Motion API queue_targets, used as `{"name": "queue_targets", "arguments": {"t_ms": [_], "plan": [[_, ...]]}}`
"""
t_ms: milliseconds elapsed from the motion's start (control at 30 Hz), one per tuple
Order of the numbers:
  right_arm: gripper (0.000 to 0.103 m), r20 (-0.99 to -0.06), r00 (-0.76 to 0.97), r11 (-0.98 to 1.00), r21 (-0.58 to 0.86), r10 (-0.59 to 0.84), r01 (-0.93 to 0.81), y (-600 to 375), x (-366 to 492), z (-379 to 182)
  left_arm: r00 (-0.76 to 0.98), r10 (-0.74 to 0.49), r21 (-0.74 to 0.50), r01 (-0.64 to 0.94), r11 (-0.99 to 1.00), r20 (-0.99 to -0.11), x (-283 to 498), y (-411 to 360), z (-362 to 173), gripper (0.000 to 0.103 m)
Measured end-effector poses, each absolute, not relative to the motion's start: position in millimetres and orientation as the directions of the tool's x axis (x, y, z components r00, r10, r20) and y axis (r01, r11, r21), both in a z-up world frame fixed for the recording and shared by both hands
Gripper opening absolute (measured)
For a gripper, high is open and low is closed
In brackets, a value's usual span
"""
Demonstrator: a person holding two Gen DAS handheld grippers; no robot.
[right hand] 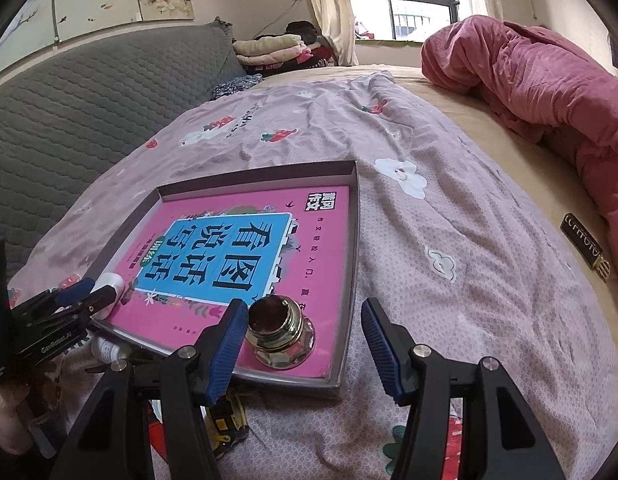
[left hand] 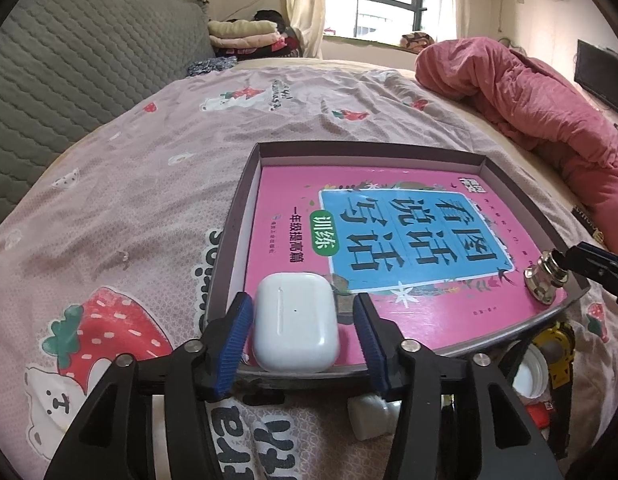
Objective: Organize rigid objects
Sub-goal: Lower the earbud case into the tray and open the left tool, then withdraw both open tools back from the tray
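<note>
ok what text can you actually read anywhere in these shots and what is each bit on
"看图说话写话", upside down, on the blue panel of the pink book in the shallow box.
"训练" on the book's green oval.
"一年级提高篇" beside that oval.
"GenRobot.AI" on the left gripper body.
Gold lettering on the dark tag on the bedding: too blurred.
Bold black letters on the bedsheet: cut off, unreadable.
The book's small print is too small.

A brass fitting (right hand: 280,338) is standing on the pink book (right hand: 245,256) at the near right corner of the shallow box (right hand: 351,264) on the bed (right hand: 449,240), while the right gripper (right hand: 301,344) is hovering with jaws apart, its left pad just beside the fitting.
</note>
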State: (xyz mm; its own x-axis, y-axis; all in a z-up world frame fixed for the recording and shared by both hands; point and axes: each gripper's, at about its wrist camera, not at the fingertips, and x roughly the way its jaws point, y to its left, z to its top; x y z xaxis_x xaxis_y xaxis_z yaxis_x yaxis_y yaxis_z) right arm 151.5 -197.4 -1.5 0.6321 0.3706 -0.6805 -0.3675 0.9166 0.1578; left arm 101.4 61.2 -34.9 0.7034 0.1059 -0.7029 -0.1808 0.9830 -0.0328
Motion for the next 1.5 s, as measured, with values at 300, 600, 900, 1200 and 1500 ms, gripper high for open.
{"name": "queue_targets", "arguments": {"t_ms": [300, 600, 900, 1200, 1500], "plan": [[0.058, -0.674, 0.632, 0.903, 0.128, 0.383, -0.411, -187.9, 146.1, 1.3, 0.719, 0.112, -0.047, -0.197, 0.979, -0.686, 96.0, 64.5, -25.6, 0.065], [0.058, -0.675, 0.632, 0.904, 0.128, 0.381, -0.409, -188.2, 146.3, 0.9, 0.733, 0.145, -0.002, -0.196, 0.981, -0.665, 87.8, 56.6, -15.1, 0.067], [0.058, -0.668, 0.634, 0.901, 0.134, 0.389, -0.412, -189.6, 144.8, 1.4, 0.743, 0.158, -0.010, -0.216, 0.976, -0.650, 79.7, 61.9, -8.0, 0.069], [0.058, -0.643, 0.638, 0.885, 0.143, 0.424, -0.444, -186.5, 139.3, 8.2, 0.753, 0.155, -0.015, -0.213, 0.977, -0.640, 70.7, 58.1, -1.1, 0.074], [0.058, -0.634, 0.648, 0.884, 0.129, 0.422, -0.449, -188.0, 131.3, 12.9, 0.749, 0.160, -0.001, -0.209, 0.978, -0.643, 63.3, 52.4, 1.0, 0.075]]}}
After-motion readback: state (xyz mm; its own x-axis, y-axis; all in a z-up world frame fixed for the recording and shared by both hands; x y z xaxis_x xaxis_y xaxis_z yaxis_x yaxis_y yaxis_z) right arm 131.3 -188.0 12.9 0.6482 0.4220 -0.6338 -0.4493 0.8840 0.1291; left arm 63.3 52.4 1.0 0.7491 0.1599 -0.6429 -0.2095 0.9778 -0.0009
